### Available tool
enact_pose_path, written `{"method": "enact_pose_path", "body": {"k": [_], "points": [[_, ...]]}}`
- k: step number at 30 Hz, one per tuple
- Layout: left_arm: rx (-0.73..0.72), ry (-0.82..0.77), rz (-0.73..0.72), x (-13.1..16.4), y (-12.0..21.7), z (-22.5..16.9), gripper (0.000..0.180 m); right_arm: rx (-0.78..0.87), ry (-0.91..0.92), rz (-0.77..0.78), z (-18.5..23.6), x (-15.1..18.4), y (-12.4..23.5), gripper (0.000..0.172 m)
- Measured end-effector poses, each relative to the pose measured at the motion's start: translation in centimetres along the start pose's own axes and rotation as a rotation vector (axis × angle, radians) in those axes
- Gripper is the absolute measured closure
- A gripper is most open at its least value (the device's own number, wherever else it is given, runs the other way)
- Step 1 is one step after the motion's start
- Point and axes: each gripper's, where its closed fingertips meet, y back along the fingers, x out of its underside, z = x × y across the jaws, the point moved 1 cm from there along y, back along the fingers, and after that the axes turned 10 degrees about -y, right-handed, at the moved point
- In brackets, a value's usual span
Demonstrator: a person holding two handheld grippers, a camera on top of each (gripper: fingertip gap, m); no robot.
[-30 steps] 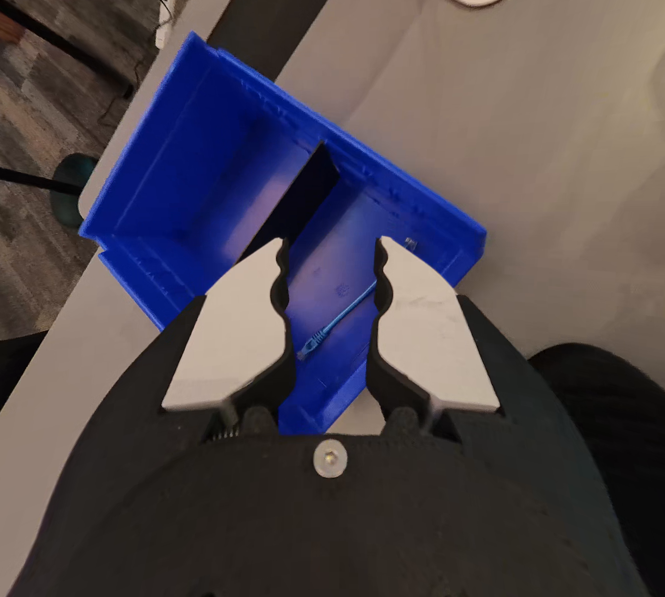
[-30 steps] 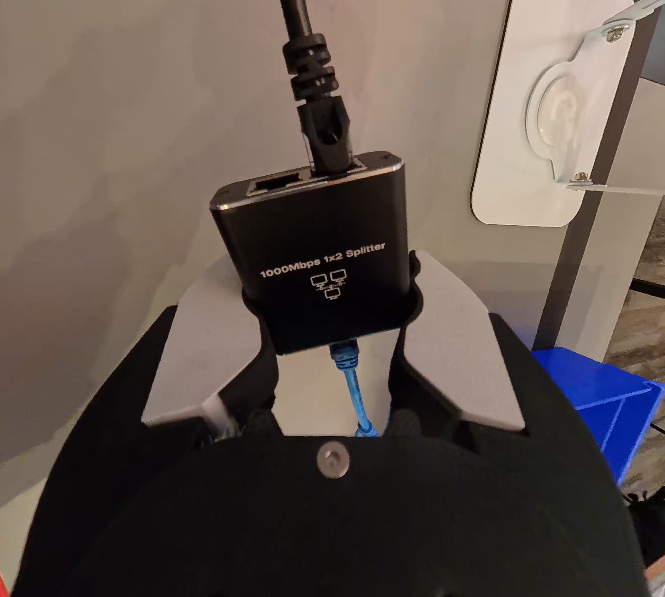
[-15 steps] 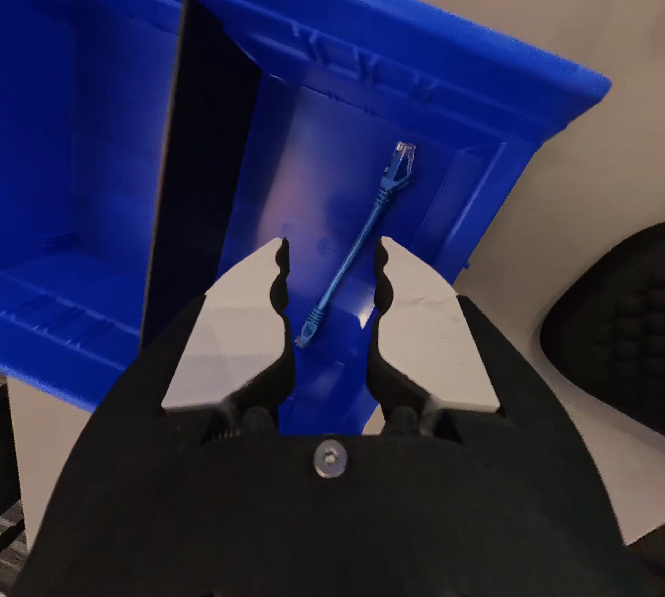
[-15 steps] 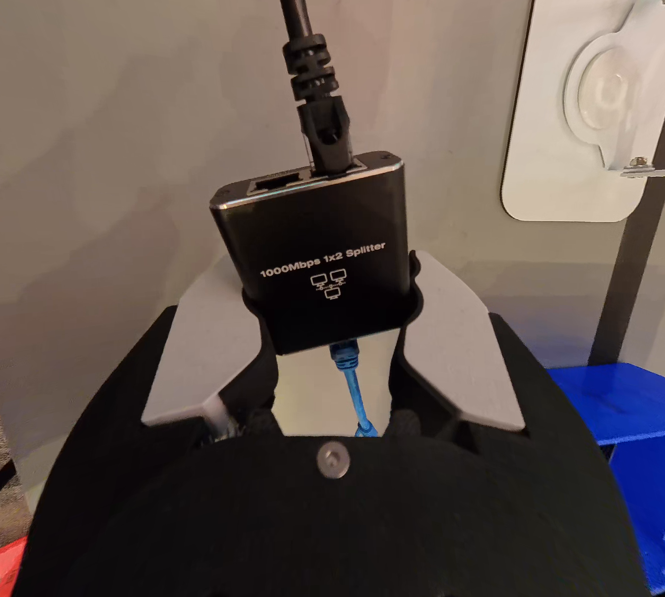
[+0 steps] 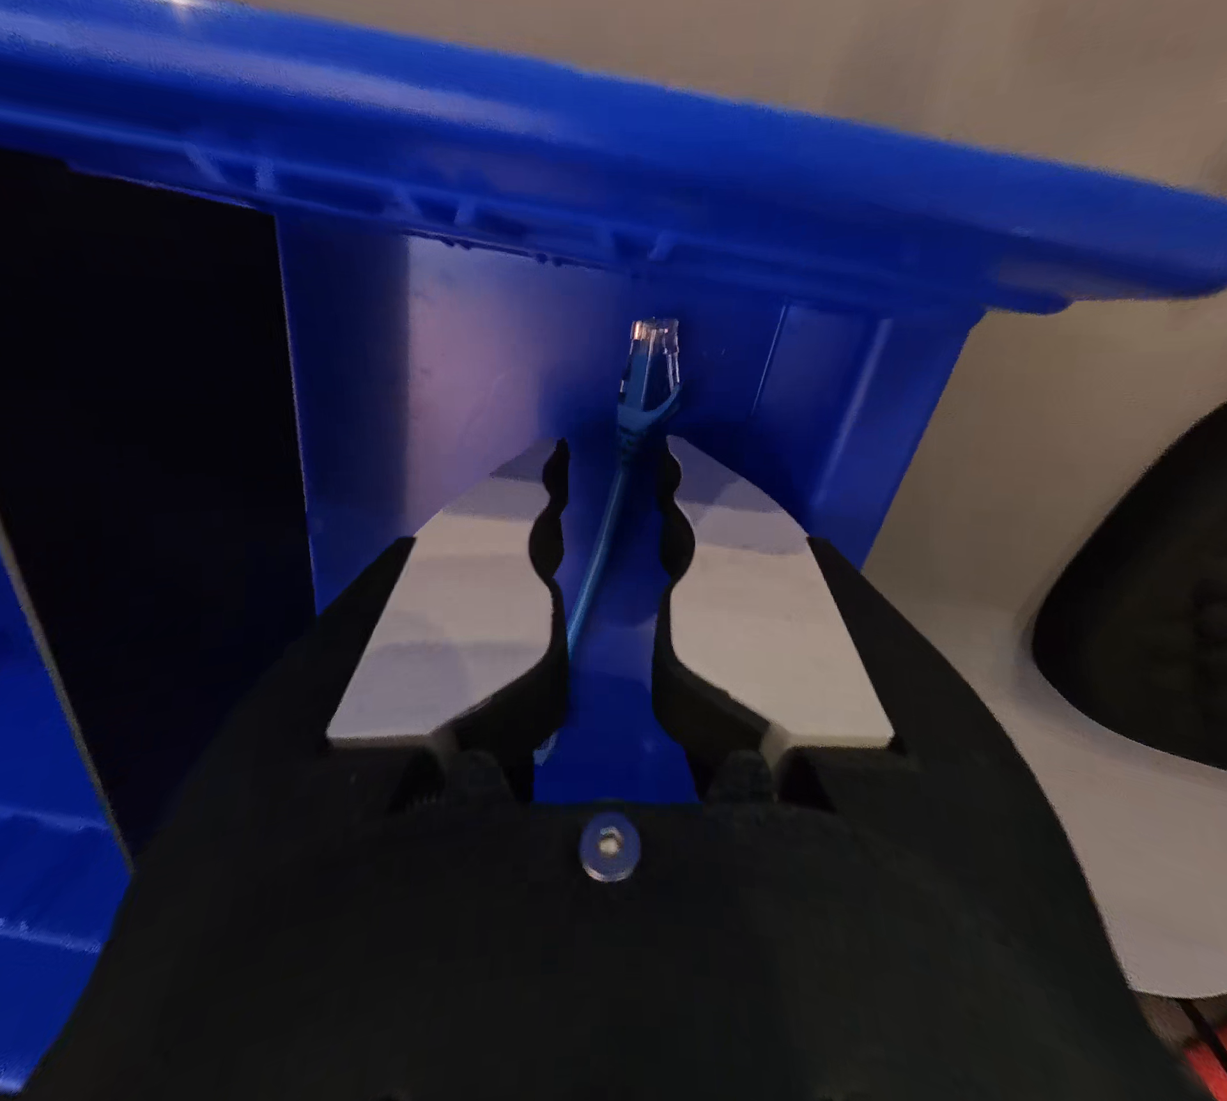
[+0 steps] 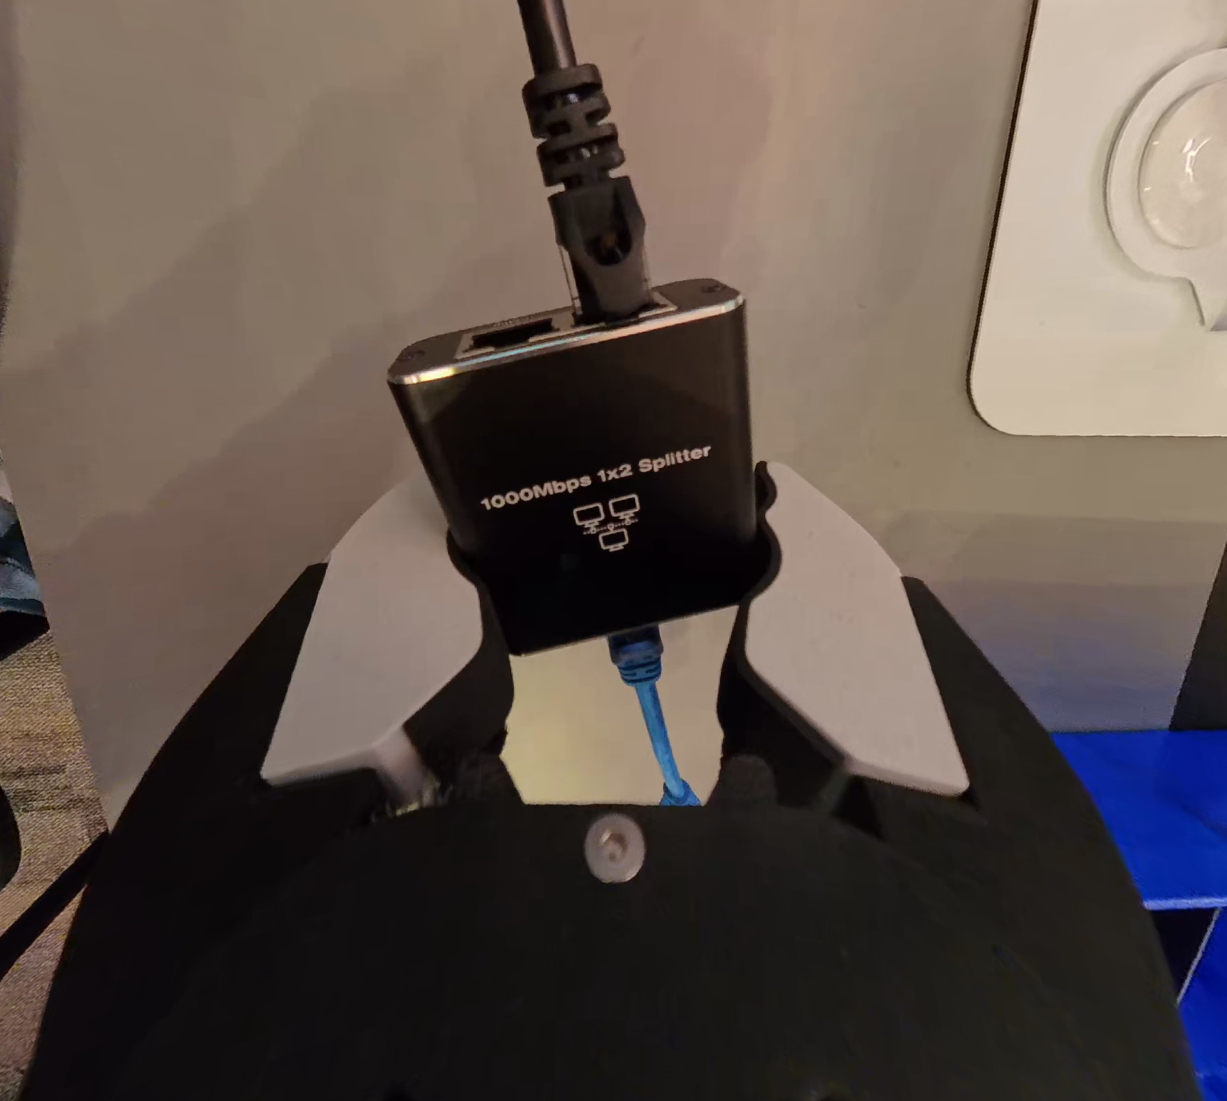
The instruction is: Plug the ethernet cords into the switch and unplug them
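Note:
In the left wrist view a short blue ethernet cord (image 5: 601,544) lies on the floor of a blue bin (image 5: 597,140), its clear plug (image 5: 654,352) pointing at the far wall. My left gripper (image 5: 616,445) is down in the bin with its fingers on either side of the cord. A gap shows between each pad and the cord, so it is open. My right gripper (image 6: 607,511) is shut on the black switch (image 6: 584,425). A black cord (image 6: 584,140) is plugged into its top right port, and the top left port (image 6: 511,332) is empty. A blue cord (image 6: 654,717) is plugged into its underside.
A black divider (image 5: 146,405) splits the bin to the left of the cord. A dark rounded object (image 5: 1142,604) sits on the table right of the bin. In the right wrist view a white plate with a clear mount (image 6: 1095,206) is at the right, and the bin's edge (image 6: 1142,803) at lower right. The tips of one gripper are about 50 cm away from the tips of the other.
My left gripper has come down into the bin over the blue cord and its jaws have narrowed around it. The right gripper has kept hold of the switch and shifted slightly.

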Motion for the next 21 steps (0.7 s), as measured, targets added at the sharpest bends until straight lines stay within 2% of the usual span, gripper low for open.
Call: {"method": "enact_pose_path", "body": {"k": [6, 10, 21], "points": [[0.063, -0.023, -0.023, -0.6, -0.5, -0.5, 0.168, 0.005, 0.000, -0.002, -0.1, -0.4, 0.1, 0.093], [0.050, -0.007, -0.046, -0.7, -0.5, -0.6, 0.170, 0.003, -0.013, -0.009, 0.0, -0.4, 0.2, 0.093], [-0.119, -0.001, -0.040, -0.7, 0.7, 0.9, 0.170, 0.009, -0.027, -0.014, 0.0, -0.5, 0.6, 0.093]]}}
